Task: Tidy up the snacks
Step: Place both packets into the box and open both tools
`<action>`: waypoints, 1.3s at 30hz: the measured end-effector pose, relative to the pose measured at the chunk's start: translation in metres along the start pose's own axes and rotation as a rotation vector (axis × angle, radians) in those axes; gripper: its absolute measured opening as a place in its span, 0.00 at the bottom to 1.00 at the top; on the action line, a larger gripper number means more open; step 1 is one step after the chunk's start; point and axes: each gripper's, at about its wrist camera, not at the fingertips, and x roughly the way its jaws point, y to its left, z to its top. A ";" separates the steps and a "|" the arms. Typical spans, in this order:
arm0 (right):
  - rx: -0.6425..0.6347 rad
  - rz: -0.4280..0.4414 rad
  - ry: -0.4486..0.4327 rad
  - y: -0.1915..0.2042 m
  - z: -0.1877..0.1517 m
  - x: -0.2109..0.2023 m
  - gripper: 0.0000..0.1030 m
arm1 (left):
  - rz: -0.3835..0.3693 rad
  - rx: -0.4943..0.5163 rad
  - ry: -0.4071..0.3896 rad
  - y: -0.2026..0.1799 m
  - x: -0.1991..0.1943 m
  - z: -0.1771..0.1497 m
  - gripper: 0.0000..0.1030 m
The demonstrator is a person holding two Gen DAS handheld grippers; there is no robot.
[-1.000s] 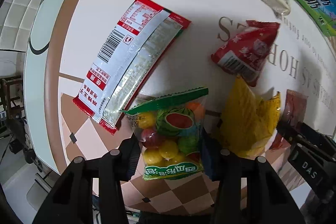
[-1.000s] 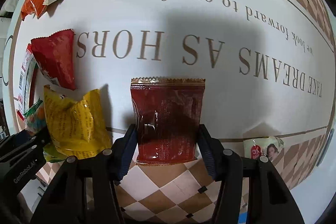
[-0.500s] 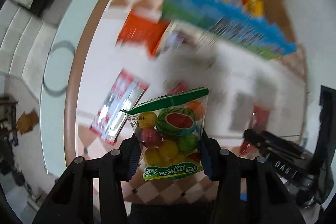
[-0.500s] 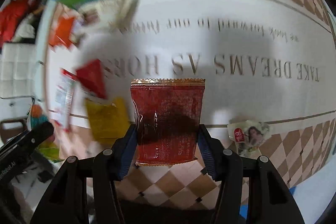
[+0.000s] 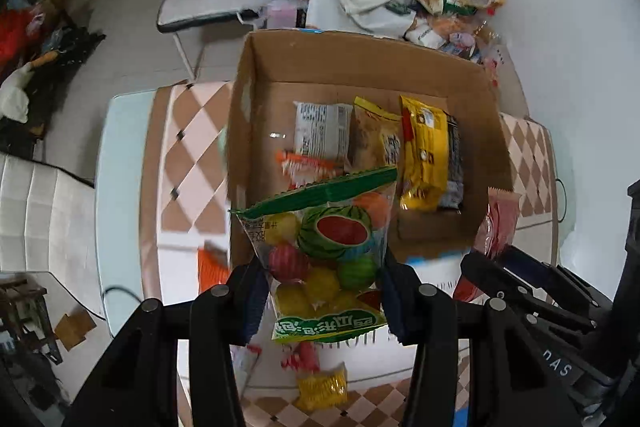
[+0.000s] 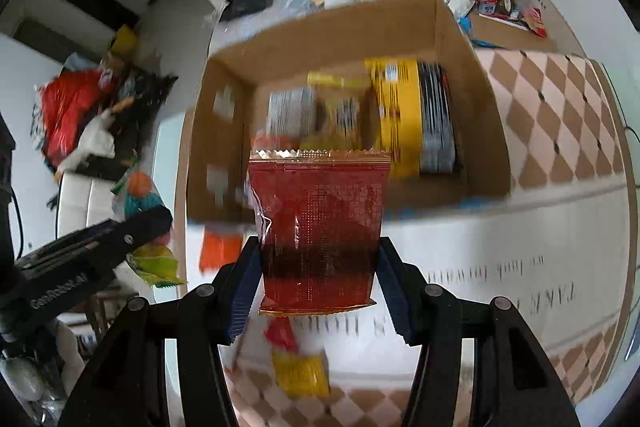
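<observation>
Gripping a fruit-candy bag [image 5: 326,259], the left gripper [image 5: 324,295] hangs over the box [image 5: 240,131]; the right gripper [image 6: 318,283] clamps a red packet [image 6: 320,227].

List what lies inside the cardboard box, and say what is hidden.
Inside the box: a white packet, a tan packet, a yellow packet, a dark packet and an orange one. The fruit candy bag covers the near floor.

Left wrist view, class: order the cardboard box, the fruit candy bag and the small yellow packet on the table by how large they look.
1. cardboard box
2. fruit candy bag, though nearness to the camera enlarges it
3. small yellow packet
</observation>
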 end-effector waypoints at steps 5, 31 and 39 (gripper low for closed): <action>0.018 -0.017 0.058 -0.007 0.041 0.046 0.57 | -0.049 -0.014 0.144 -0.008 0.047 0.033 0.44; -0.011 -0.097 0.323 -0.050 0.042 0.162 0.86 | -0.074 -0.001 0.374 -0.044 0.137 0.035 0.73; -0.006 -0.120 0.277 -0.054 0.037 0.151 0.88 | -0.058 -0.050 0.301 -0.030 0.108 0.025 0.73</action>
